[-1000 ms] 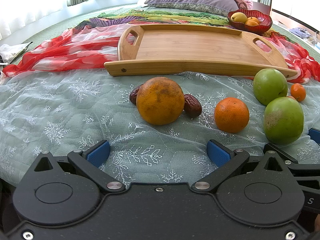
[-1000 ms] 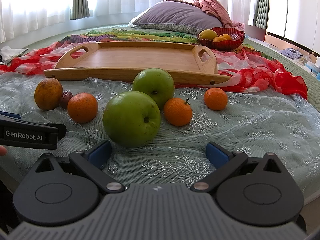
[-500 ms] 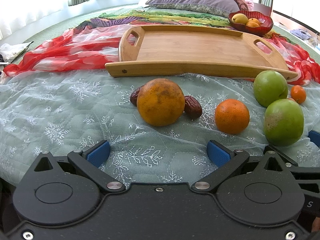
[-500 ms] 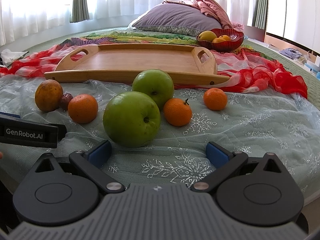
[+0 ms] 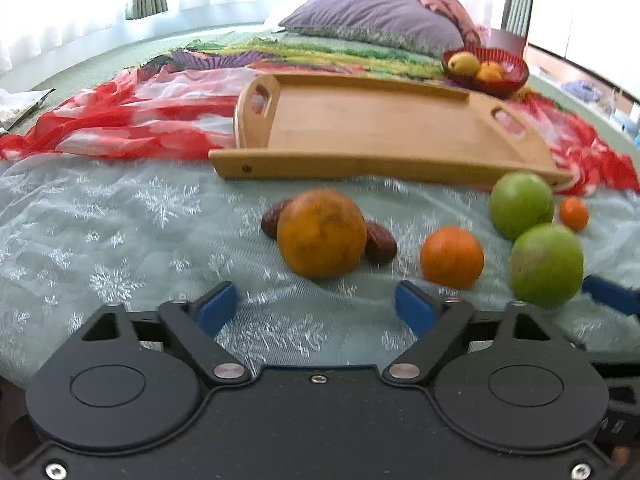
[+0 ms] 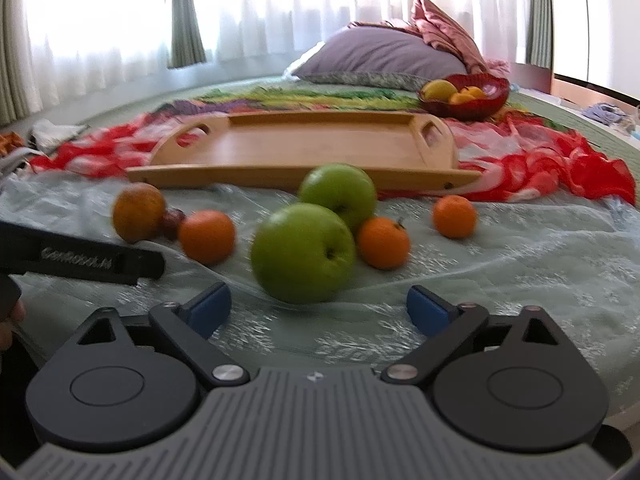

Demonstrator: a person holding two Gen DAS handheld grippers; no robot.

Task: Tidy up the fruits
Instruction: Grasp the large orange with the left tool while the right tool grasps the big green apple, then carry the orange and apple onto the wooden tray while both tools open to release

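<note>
Both claws hover low over the bed, the left claw [image 5: 316,308] and right claw [image 6: 318,308] narrowing on nothing, facing the loose fruits [image 6: 303,253] lying near the empty wooden tray [image 6: 312,152], likely their destination.

Lighting: strong daylight through sheer curtains [image 6: 120,32], blown out to white behind the pillow [image 5: 376,20]. Shadows: soft, faint under fruit. Blur: slight motion smear on the near green apple [image 6: 303,253]. Distortion: fisheye bowing; dark corners.

Bedroom: pillow [image 6: 384,54], curtains [image 6: 188,20]
</note>
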